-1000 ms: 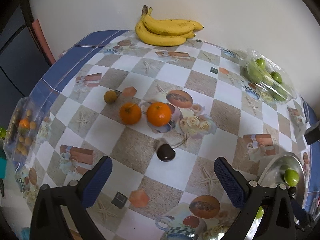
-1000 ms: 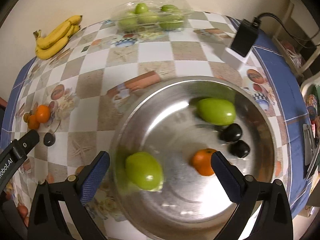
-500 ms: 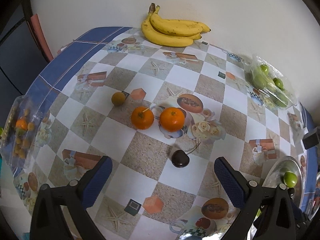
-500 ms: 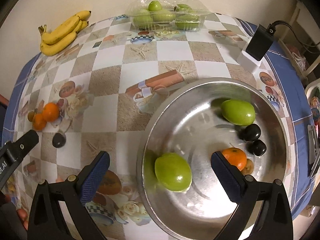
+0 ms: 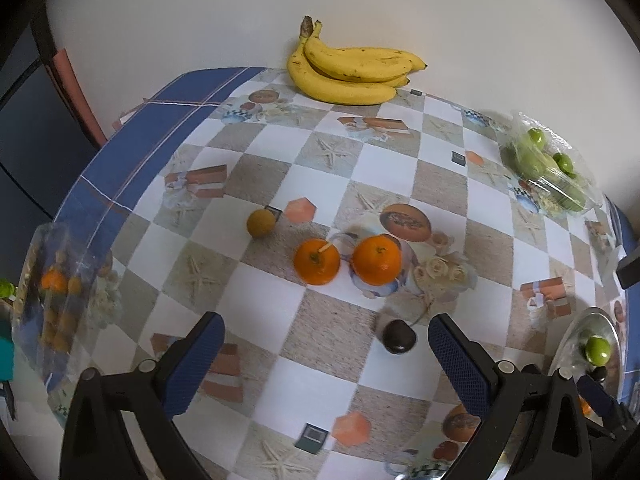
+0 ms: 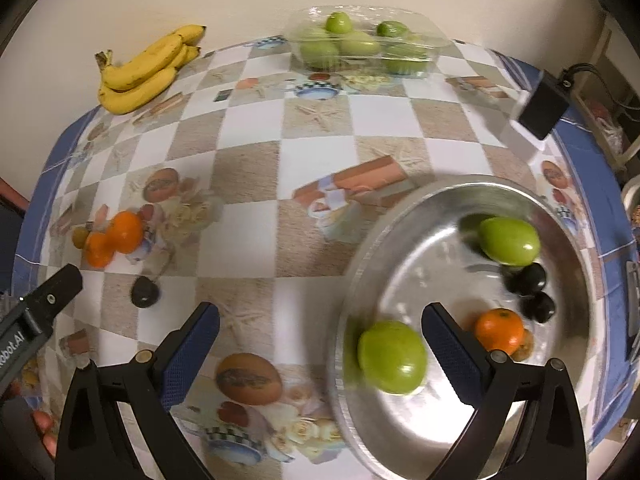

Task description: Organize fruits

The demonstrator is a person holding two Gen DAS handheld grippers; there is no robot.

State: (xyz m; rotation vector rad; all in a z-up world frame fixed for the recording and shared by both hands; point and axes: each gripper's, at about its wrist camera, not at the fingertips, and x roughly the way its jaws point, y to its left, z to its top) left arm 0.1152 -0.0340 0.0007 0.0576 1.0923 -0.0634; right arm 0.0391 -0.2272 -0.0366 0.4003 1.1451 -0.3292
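Note:
In the left wrist view my left gripper [image 5: 324, 356] is open and empty above the checkered tablecloth, just short of two oranges [image 5: 317, 261] [image 5: 376, 259], a small yellow-brown fruit [image 5: 261, 223] and a dark plum [image 5: 397, 336] by its right finger. In the right wrist view my right gripper [image 6: 320, 352] is open and empty over the left rim of a steel bowl [image 6: 400, 216]. The bowl holds two green fruits [image 6: 391, 357] [image 6: 509, 240], an orange [image 6: 498, 330] and two dark plums [image 6: 527, 279].
A banana bunch [image 5: 348, 72] lies at the far edge by the wall. A clear plastic box of green fruits [image 6: 362, 44] stands at the back. A black charger [image 6: 542, 106] sits at the right edge. A bag of small oranges [image 5: 56, 292] lies at the left edge.
Both grippers have shifted left. The bowl has slid to the right in the right wrist view. The oranges and the plum have drifted rightward in the left wrist view.

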